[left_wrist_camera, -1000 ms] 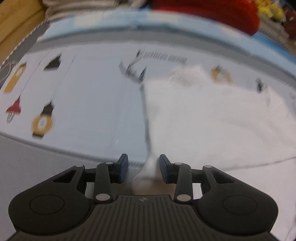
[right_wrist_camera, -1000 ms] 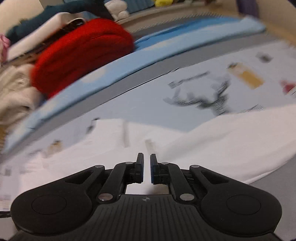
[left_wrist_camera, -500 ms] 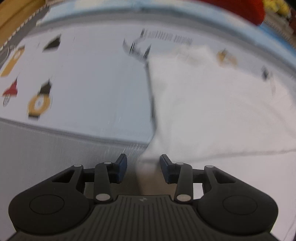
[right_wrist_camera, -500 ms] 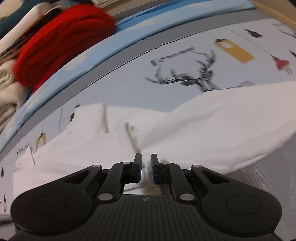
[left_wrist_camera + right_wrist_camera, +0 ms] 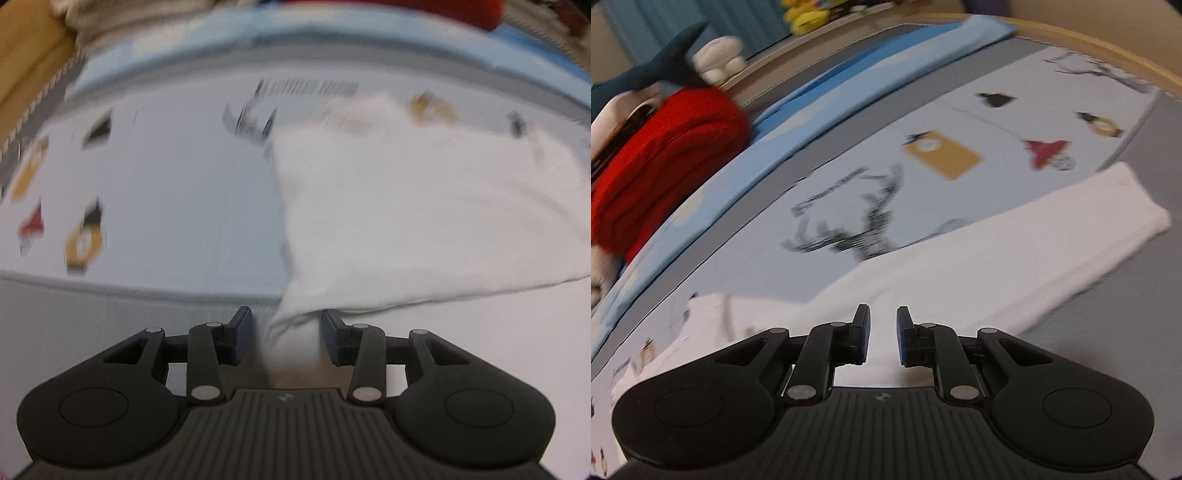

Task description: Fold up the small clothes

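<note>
The white garment (image 5: 424, 206) lies spread flat on a pale printed sheet (image 5: 177, 199), one straight edge running down the middle of the left wrist view. Its near corner is bunched into a narrow, lifted fold. In the right wrist view it stretches as a long, smooth band to a squared end at right.

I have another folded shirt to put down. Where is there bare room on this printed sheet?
Free: the printed sheet left of the white garment, and the strip between it and the blue border. Crowded: the far edge, with the red knit and plush toys.
</note>
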A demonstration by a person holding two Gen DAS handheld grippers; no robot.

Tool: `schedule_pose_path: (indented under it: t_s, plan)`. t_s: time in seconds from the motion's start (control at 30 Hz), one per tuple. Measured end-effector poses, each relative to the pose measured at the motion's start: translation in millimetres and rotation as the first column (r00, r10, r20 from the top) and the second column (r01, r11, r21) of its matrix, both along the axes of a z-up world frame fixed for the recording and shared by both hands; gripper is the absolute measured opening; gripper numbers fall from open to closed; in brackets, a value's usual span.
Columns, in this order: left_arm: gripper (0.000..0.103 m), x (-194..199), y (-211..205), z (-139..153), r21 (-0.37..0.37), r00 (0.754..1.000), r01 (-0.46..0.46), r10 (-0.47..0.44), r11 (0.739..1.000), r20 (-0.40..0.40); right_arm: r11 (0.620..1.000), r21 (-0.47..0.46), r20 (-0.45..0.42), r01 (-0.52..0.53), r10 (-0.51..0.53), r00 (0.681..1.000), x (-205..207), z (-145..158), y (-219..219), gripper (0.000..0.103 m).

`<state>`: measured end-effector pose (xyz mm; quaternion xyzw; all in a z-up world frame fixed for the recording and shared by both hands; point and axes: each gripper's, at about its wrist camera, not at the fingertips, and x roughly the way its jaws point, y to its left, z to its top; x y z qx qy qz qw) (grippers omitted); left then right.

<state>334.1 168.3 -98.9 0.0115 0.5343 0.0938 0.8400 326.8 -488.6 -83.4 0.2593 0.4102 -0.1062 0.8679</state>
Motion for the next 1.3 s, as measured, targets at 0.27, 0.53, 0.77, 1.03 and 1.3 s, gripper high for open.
schedule_pose_path:
  t_s: [0.27, 0.53, 0.77, 1.03, 1.3]
  plan:
    - [0.059, -1.7, -40.5, 41.0, -0.027, 0.986, 0.116, -0.112, 0.993, 0.121, 0.989, 0.017, -0.024, 0.149, -0.148, 0.989, -22.2, -16.1, -74.9, 0.016]
    - [0.059, 7.7, -41.0, 34.5, -0.026, 0.989, 0.107, -0.104, 0.994, 0.105, 0.950, 0.084, -0.064, 0.302, -0.297, 0.953, -36.6, -45.5, -134.1, 0.016]
    - [0.059, 8.2, -44.5, 32.0, -0.023, 0.987, 0.125, -0.122, 0.992, 0.100, 0.904, 0.171, -0.090, 0.392, -0.382, 0.920, -39.3, -69.5, -157.0, 0.022]
    - [0.059, 8.9, -46.1, 30.6, -0.025, 0.986, 0.132, -0.129, 0.991, 0.101, 0.876, 0.183, -0.082, 0.445, -0.438, 0.895, -39.0, -81.3, -171.6, 0.026]
    - [0.059, 7.8, -42.0, 33.3, -0.030, 0.986, 0.129, -0.125, 0.991, 0.110, 0.875, 0.087, -0.004, 0.476, -0.478, 0.878, -31.5, -68.3, -161.7, 0.004]
